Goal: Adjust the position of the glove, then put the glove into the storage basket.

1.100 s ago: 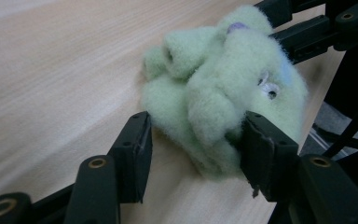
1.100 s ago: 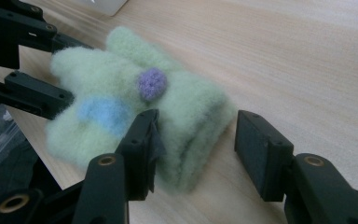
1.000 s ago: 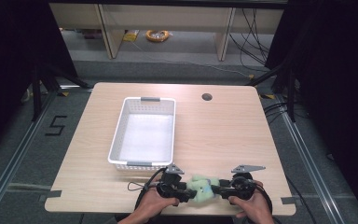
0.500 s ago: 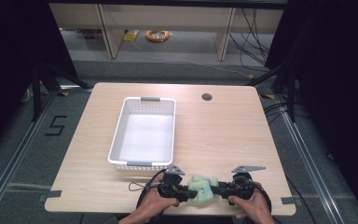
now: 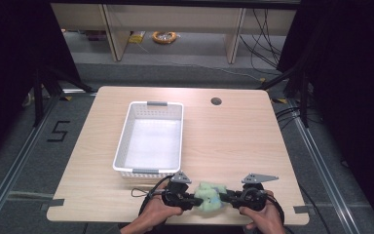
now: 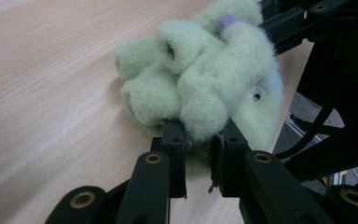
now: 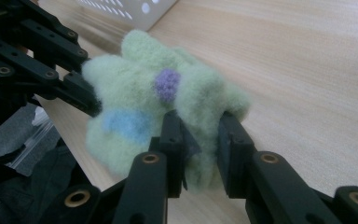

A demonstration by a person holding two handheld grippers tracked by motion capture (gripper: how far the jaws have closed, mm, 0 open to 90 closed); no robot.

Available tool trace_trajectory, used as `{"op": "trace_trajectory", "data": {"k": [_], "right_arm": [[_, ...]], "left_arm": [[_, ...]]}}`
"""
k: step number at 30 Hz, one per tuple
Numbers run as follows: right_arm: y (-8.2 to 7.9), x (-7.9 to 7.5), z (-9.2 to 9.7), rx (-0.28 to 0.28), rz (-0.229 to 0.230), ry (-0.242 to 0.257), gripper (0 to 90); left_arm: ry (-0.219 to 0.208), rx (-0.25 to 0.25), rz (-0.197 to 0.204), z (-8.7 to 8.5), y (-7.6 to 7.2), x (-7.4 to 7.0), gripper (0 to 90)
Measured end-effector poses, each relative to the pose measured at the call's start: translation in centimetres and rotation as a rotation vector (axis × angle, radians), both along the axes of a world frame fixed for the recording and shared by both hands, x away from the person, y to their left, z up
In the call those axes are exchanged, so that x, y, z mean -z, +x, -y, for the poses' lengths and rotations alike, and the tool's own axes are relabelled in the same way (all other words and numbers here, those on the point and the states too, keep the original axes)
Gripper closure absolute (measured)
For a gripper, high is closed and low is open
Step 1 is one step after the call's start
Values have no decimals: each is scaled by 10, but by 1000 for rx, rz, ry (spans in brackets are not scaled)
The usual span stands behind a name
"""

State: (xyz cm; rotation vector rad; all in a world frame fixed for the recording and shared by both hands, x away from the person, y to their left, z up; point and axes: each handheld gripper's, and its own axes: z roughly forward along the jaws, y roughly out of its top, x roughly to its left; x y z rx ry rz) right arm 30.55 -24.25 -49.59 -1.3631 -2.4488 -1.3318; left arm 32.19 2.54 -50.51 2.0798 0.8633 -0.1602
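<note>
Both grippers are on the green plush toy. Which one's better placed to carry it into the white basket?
Left, probably. The left gripper is clamped on the plush toy and sits just below the white basket. The right gripper, whose jaws have just been closing on the toy, is on the far side.

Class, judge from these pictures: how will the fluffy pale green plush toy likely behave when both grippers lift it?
The fluffy pale green plush toy probably squashes rather than slips: its pile bulges around the right gripper and the left gripper, both clamped on it. It looks light and floppy, so it may sag between them. Its lumpy shape seems unlikely to roll.
</note>
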Motion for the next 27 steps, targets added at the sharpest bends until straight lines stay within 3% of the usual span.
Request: {"op": "trace_trajectory", "data": {"k": [1, 9, 10, 13, 18, 21, 26, 27], "right_arm": [[1, 0, 2, -1, 28, 3, 748], [-5, -6, -1, 0, 40, 18, 748], [-5, -5, -2, -7, 67, 7, 747], [-6, -6, -4, -7, 42, 0, 748], [-8, -8, -9, -22, 49, 23, 747], [-9, -10, -11, -26, 66, 10, 747], [-12, -13, -16, -23, 43, 29, 747], [-10, -15, -15, -31, 76, 15, 747]], "left_arm": [[-7, 4, 1, 0, 0, -1, 777], [-11, 13, 17, -6, -3, -7, 782], [-11, 14, 15, -7, -3, -7, 783], [-16, 11, 11, -9, -4, -6, 783], [-10, 5, 22, -13, -6, -10, 782], [-24, 6, 13, -16, -6, -10, 781], [-25, 2, 24, -20, -8, -14, 781], [-30, 1, 26, -21, -8, -15, 780]]}}
